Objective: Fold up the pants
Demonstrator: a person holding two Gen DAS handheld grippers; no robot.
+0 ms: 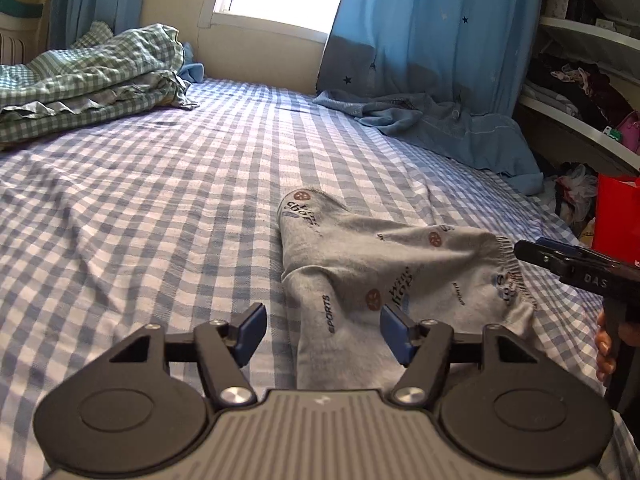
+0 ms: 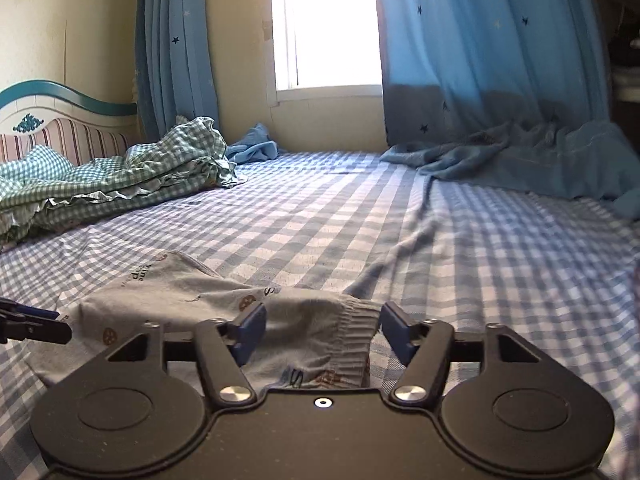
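Your grey printed pants (image 1: pixel 384 276) lie rumpled on the near checked bed (image 1: pixel 140 208), light, limp and floppy, so with both grippers' fingers (image 1: pixel 251 330) open and empty, pinch the ribbed waistband (image 2: pixel 356 320) corners.

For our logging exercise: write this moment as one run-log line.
task: fold pants | grey pants: lying on checked bed sheet | left gripper: open, over leg | right gripper: open, at waistband | held: nothing
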